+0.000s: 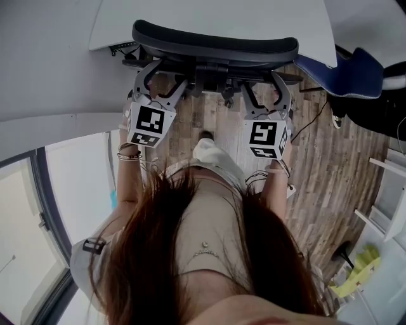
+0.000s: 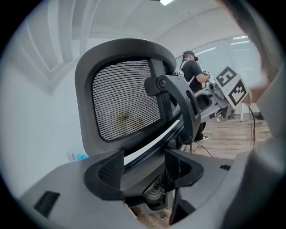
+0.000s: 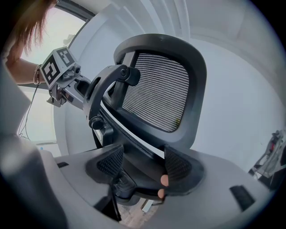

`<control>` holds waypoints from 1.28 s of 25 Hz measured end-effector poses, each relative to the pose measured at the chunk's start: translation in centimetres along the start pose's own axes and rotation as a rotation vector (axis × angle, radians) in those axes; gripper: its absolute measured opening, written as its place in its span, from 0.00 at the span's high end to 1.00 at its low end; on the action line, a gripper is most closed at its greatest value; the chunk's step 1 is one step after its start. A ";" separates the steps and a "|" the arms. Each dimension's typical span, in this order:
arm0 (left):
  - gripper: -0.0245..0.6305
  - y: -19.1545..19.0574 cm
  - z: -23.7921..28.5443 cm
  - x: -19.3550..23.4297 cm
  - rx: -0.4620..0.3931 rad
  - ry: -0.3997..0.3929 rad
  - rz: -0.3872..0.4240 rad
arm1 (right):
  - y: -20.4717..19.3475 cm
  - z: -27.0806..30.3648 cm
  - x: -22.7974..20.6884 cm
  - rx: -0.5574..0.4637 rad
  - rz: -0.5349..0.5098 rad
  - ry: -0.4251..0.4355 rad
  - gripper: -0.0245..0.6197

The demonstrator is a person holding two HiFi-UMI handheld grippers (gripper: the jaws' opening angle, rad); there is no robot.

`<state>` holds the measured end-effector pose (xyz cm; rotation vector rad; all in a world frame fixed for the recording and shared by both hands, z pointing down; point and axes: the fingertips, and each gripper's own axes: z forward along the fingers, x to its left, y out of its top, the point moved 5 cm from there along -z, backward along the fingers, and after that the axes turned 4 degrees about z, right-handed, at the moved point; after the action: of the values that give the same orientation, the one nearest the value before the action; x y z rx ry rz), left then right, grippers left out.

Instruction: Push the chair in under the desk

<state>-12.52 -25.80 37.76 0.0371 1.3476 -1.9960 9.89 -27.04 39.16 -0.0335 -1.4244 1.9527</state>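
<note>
Person's hair (image 1: 171, 254) is hanging over the view while the chair (image 1: 216, 43) is standing at the desk (image 1: 190, 16)
Left gripper (image 1: 162, 79) and right gripper (image 1: 265, 89) are each holding their jaws apart, unclamped, around the chair's lower back frame, which is passing between them just ahead

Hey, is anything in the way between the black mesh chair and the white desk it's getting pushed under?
Nothing visible does. The black mesh-backed office chair already has its backrest close to the edge of the white desk, with no object between them. A blue chair sits off to the right, outside the path. The space under the desk is hidden.
</note>
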 end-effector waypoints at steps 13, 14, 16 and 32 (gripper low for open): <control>0.55 0.3 1.1 0.6 -0.014 -0.002 0.005 | 0.0 0.9 -0.7 0.003 0.002 -0.010 0.52; 0.55 0.3 1.2 0.8 -0.012 -0.004 0.003 | 0.0 1.0 -0.8 0.009 0.003 -0.012 0.52; 0.55 0.3 1.6 1.0 -0.014 -0.007 -0.005 | 0.1 1.4 -0.9 0.007 0.003 -0.010 0.52; 0.55 0.3 2.5 1.8 -0.021 -0.002 0.005 | 0.5 2.5 -1.2 -0.017 0.002 -0.009 0.52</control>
<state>-12.80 -28.83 37.91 0.0289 1.3665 -1.9770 9.53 -29.81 39.23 -0.0337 -1.4476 1.9441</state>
